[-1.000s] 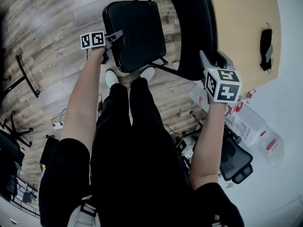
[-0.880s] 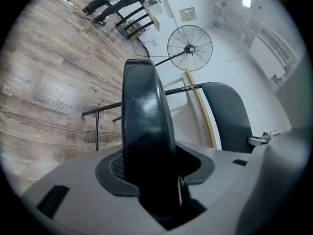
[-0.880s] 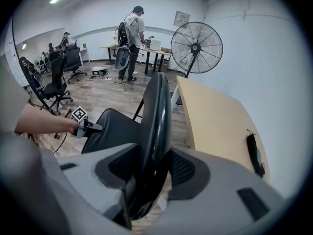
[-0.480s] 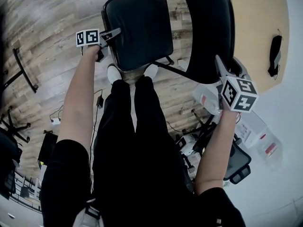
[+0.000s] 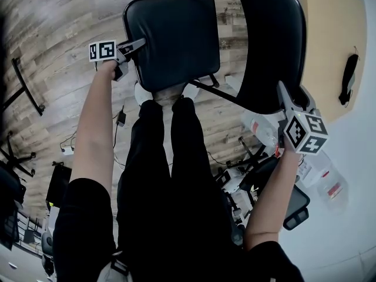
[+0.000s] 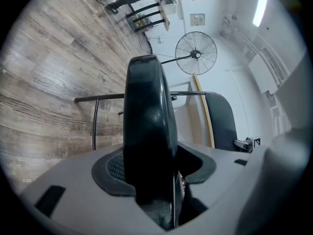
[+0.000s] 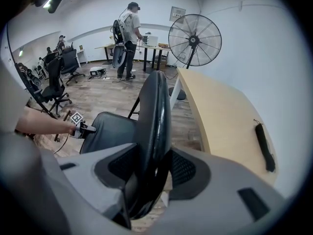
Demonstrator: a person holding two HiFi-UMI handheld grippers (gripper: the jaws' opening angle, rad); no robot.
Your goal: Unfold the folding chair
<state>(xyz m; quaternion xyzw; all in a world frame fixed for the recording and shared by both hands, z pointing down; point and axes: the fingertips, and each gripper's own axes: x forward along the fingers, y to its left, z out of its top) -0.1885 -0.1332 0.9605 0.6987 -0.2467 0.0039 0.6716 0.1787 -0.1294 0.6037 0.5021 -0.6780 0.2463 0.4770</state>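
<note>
Seat point(image 5: 170, 40) swung lower (only gripper views show fan point(image 7: 194, 39)).

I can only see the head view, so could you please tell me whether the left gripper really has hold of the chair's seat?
Observer: Yes. In the left gripper view, the edge of the seat stands between the jaws of the left gripper. They appear to press on it from both sides, though they have just been opening.
Operator: Thank you. And the other one?
Observer: The right gripper is clamped on the rim of the backrest. Its jaws have also just eased open slightly.
Operator: Is anything standing farther off?
Observer: A pedestal fan stands at the far end of the wooden table.
</note>
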